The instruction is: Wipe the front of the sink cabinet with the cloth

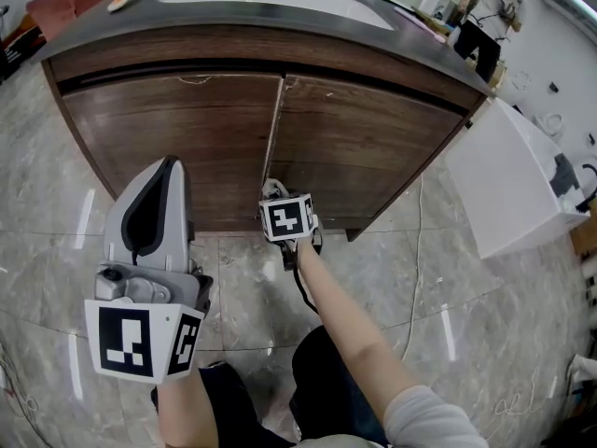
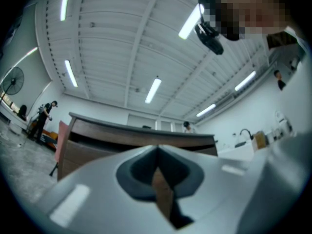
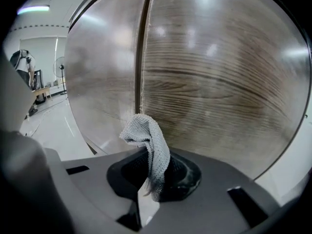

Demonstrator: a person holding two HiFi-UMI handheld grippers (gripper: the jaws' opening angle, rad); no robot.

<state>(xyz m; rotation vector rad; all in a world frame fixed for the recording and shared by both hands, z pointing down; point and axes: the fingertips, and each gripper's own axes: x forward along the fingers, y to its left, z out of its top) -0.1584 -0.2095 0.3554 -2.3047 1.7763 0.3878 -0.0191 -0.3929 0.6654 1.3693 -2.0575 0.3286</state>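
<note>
1. Grey stone-look floor [image 1: 448,278] fills the lower half of the head view. The sink cabinet [image 1: 364,147] spans the upper half under its dark counter [image 1: 280,17]. My right tool [image 1: 274,194] sits at lower centre, low on the cabinet front, at the foot of the seam [image 1: 275,129] between the two wooden doors. A scrap of pale cloth [image 1: 273,188] shows at its tip. My left tool [image 1: 170,164] is at lower left, well apart from the cabinet and tipped upward.

2. From the left tool view, the left tool [image 2: 157,150] has its jaws together with nothing between them. It looks up at the ribbed ceiling [image 2: 122,43], and the cabinet's top edge [image 2: 97,135] crosses mid-frame.

3. From the right tool view, the right tool [image 3: 155,172] is clamped on the cloth [image 3: 151,145]. The cloth stands up in a small grey fold at lower centre, right at the bottom of the seam [image 3: 141,57]. Wood grain fills the rest of the frame. I cannot tell whether the fold touches the door.

4. I judge the wiping stroke to be in hand, low and central, with most of both doors yet to cover. Next I need to press the fold flat to the wood and sweep sideways. I should keep the clamp firm, since little cloth sticks out past the tool's hard nose.
</note>
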